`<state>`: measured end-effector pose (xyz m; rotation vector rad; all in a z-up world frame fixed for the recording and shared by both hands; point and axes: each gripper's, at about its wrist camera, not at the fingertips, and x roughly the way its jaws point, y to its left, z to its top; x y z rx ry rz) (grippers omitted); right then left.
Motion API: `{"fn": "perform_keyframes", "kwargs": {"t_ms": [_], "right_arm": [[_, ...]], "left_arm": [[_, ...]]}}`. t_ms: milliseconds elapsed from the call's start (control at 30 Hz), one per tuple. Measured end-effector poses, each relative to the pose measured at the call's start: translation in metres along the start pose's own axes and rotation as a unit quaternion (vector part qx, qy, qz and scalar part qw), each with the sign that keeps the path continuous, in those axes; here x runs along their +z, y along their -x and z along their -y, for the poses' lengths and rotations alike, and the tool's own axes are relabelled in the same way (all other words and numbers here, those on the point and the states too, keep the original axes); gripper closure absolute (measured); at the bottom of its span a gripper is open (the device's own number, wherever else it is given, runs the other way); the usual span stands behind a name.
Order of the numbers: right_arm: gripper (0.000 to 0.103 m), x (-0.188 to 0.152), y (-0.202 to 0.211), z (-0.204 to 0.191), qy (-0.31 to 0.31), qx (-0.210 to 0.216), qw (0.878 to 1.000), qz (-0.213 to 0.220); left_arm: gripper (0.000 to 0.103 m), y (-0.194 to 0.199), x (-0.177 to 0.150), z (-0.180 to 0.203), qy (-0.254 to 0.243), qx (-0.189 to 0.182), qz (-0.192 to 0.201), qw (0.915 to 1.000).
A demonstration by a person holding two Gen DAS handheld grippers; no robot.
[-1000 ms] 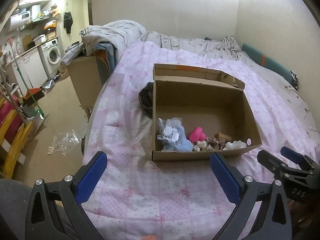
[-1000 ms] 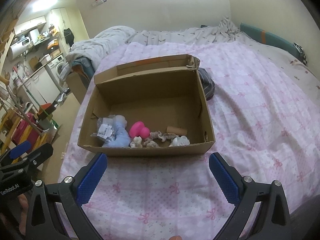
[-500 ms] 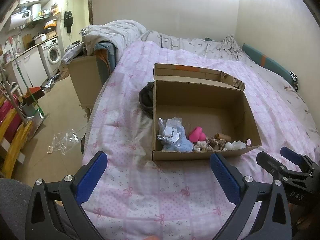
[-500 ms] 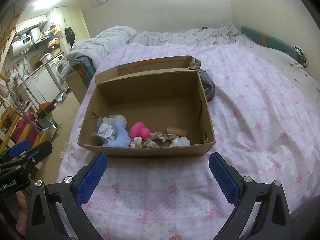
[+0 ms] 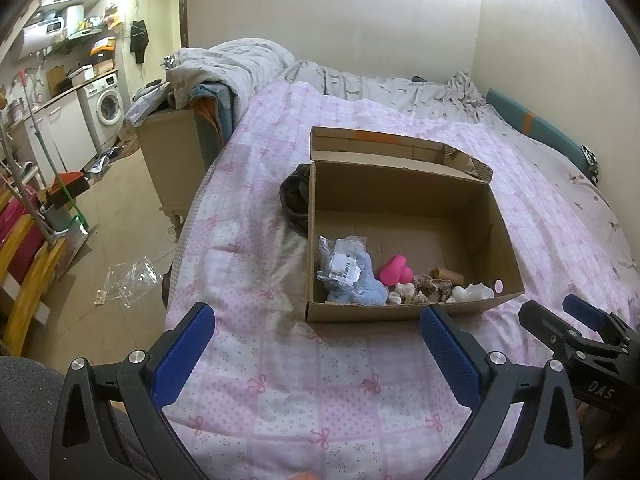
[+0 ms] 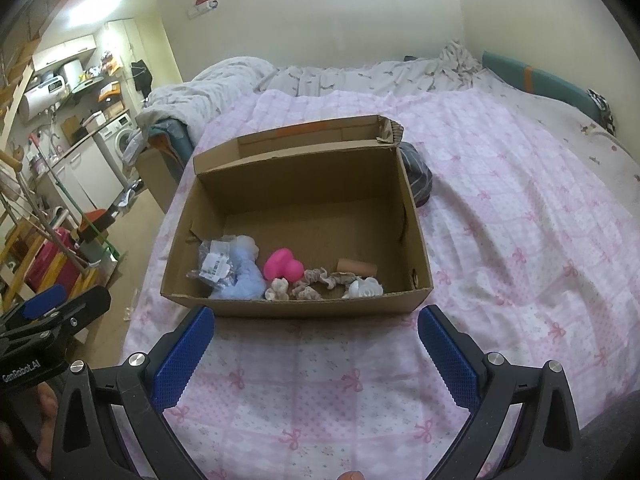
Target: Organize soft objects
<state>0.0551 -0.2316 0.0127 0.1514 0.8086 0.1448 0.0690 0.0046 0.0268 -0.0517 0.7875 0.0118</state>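
An open cardboard box (image 5: 404, 184) (image 6: 304, 184) sits on the pink bedspread. Along its near wall lie a light blue plush with a clear labelled bag (image 5: 352, 276) (image 6: 240, 272), a pink soft toy (image 5: 394, 274) (image 6: 282, 265), beige scrunchies (image 5: 424, 286) (image 6: 320, 282), a brown tube (image 6: 356, 267) and a white soft piece (image 5: 472, 292) (image 6: 364, 288). My left gripper (image 5: 316, 356) is open and empty, in front of the box. My right gripper (image 6: 314, 354) is open and empty, in front of the box too; it also shows at the left wrist view's right edge (image 5: 568, 328).
A dark cloth bundle (image 5: 294, 196) (image 6: 416, 176) lies on the bed behind the box. A crumpled grey duvet (image 5: 240, 60) is heaped at the bed's far end. Left of the bed are a small cabinet (image 5: 172, 152), floor clutter and a washing machine (image 5: 104, 104).
Both grippers have drifted slightly; the view has barely shifted. The box and its contents have not moved.
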Motion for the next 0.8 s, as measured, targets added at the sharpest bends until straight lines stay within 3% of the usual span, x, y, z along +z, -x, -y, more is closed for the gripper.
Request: {"fn": "perform_keyframes", "kwargs": {"t_ms": [800], "right_arm": [[0.000,0.0008,-0.0002,-0.0002,0.000,0.001,1.000,0.002]], "left_arm": [[0.001,-0.0062,-0.0011,-0.0044,0.008,-0.013,-0.015,0.9998]]}}
